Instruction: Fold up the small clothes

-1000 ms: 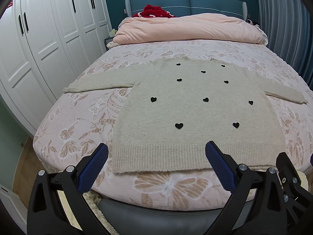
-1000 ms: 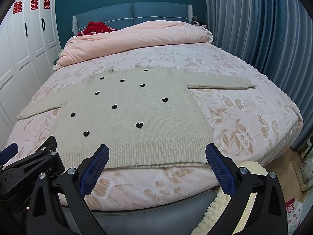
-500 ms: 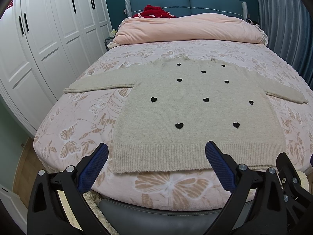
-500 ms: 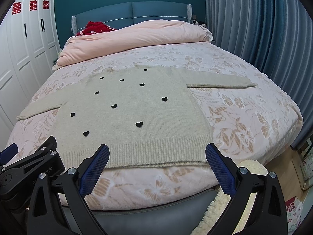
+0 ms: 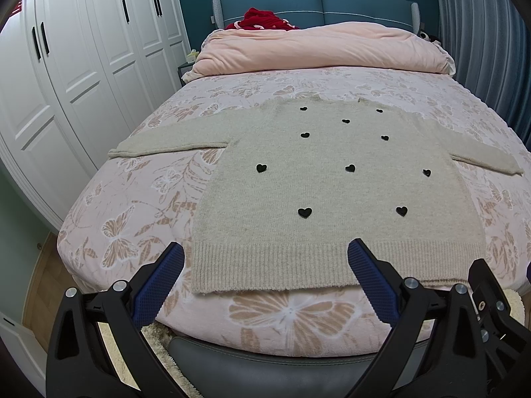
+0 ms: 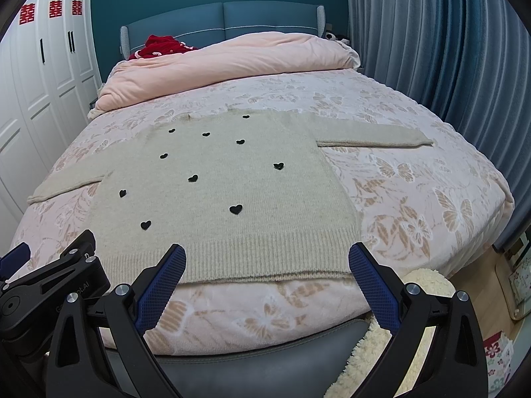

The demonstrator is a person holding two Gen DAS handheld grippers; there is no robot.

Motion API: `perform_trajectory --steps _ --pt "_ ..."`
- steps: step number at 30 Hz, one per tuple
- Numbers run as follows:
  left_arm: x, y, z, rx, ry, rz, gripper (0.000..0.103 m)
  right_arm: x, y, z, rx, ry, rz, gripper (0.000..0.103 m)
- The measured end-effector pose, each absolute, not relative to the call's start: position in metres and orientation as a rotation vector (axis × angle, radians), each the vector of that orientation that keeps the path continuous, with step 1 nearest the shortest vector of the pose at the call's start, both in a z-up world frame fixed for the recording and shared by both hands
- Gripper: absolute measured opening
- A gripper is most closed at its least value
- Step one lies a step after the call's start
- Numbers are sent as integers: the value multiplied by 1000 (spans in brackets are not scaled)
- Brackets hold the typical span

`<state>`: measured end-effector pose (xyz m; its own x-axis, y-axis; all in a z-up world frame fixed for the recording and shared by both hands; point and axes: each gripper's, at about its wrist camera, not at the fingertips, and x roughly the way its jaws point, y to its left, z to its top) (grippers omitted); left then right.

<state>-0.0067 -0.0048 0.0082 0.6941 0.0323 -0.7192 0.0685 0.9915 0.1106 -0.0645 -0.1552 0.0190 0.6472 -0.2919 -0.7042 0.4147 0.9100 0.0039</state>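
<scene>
— Where's the sweater?

— The beige sweater [image 5: 332,192] lies flat on the bed [image 5: 139,205], front up, with small black hearts [image 5: 304,212] scattered over it. Its ribbed hem runs along the bed's foot edge, and both sleeves are stretched out toward the 2 side edges.

— And the grippers?

— Both hang at the foot of the bed, off the fabric. The left gripper [image 5: 265,275] has its jaws spread wide, holding nothing, aimed at the left half of the hem. The right gripper [image 6: 267,275] is just as wide apart and empty, facing the right half of the hem. They sit just beside each other; each shows at the edge of the other's view.

— Anything else on the bed?

— A pink duvet [image 6: 225,63] is bunched across the head end, with something red [image 6: 159,46] behind it against the blue headboard [image 5: 318,3]. White wardrobe doors [image 5: 66,76] stand along the left side and blue curtains [image 6: 448,49] along the right.
</scene>
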Motion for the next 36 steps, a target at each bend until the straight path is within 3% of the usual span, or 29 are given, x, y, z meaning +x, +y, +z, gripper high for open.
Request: perform_trajectory --steps 17,24,36 --pt "-7 -5 8 133 807 -21 96 -72 -152 9 180 776 -401 98" --pt "13 21 -4 -10 931 -95 98 -56 -173 -7 220 825 -282 98" --pt "82 58 -28 -263 991 -38 98 20 -426 -31 546 781 -567 98"
